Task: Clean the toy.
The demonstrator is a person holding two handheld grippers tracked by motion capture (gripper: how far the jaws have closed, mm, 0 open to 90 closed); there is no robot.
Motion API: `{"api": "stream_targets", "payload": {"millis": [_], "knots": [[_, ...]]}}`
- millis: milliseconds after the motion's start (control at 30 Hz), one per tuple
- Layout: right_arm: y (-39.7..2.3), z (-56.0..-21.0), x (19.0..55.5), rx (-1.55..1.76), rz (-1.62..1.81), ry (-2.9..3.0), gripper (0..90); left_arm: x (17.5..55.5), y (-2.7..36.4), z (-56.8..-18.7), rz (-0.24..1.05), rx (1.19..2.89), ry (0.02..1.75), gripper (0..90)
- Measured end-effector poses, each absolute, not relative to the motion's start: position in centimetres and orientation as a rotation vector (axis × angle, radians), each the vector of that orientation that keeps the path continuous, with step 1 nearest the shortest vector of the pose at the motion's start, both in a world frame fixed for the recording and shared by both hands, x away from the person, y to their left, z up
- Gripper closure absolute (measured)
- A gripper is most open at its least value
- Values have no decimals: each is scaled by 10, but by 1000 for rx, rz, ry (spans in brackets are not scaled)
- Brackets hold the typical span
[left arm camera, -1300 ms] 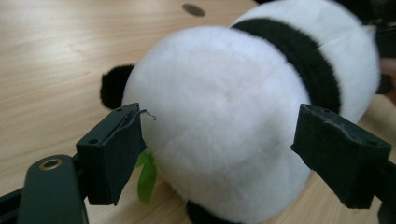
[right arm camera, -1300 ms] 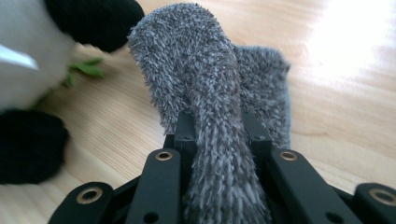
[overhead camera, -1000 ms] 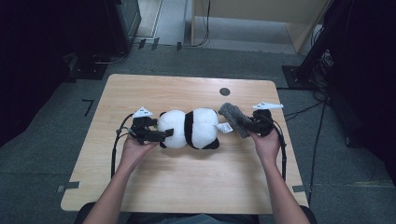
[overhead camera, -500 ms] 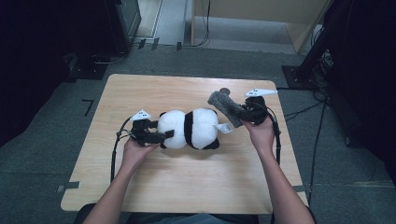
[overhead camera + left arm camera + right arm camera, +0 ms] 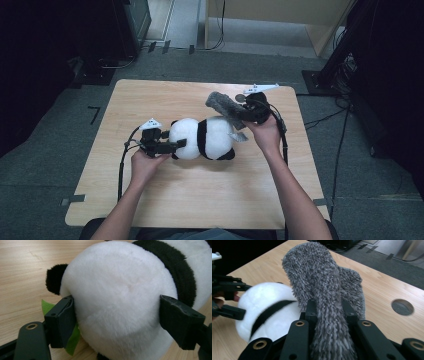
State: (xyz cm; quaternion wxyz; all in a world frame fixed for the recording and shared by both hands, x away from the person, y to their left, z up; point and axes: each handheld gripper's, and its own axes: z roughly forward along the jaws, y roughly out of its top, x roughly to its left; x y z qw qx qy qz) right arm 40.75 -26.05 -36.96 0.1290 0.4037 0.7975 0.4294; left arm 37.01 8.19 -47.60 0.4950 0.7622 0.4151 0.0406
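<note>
A black-and-white panda plush [image 5: 205, 137] lies on its side in the middle of the wooden table [image 5: 200, 200]. My left gripper [image 5: 179, 145] is at its left end; its jaws have just been closing, and in the left gripper view both pads [image 5: 62, 322] press into the sides of the white head [image 5: 120, 290]. My right gripper [image 5: 239, 114] is raised above the plush's right end. It is shut on a grey fuzzy cloth piece [image 5: 222, 105], which sticks out beyond the jaws [image 5: 319, 280].
A green felt bit [image 5: 72, 340] pokes out under the plush's head by the left pad. The table has a round hole [image 5: 402, 307] near its far right. Cables trail from both grippers. Grey floor and dark equipment surround the table.
The right hand has lifted the grey fuzzy piece up and back toward the far side, away from the plush's right end. The left hand has stayed at the plush's head.
</note>
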Motion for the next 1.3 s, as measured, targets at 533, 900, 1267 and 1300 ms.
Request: {"api": "stream_targets", "payload": {"millis": [533, 900, 1267, 1300], "knots": [[-184, -368, 430, 1034, 1191, 2498, 734, 365, 81, -472, 123, 1864, 1022, 294], [-137, -388, 439, 966, 1130, 2638, 690, 365, 80, -471, 127, 1867, 1029, 328], [-139, -396, 447, 1033, 1046, 2679, 727, 364, 79, -469, 149, 1887, 1045, 402], [-141, -396, 447, 1033, 1031, 2681, 726, 365, 79, -470, 145, 1886, 1046, 401]]}}
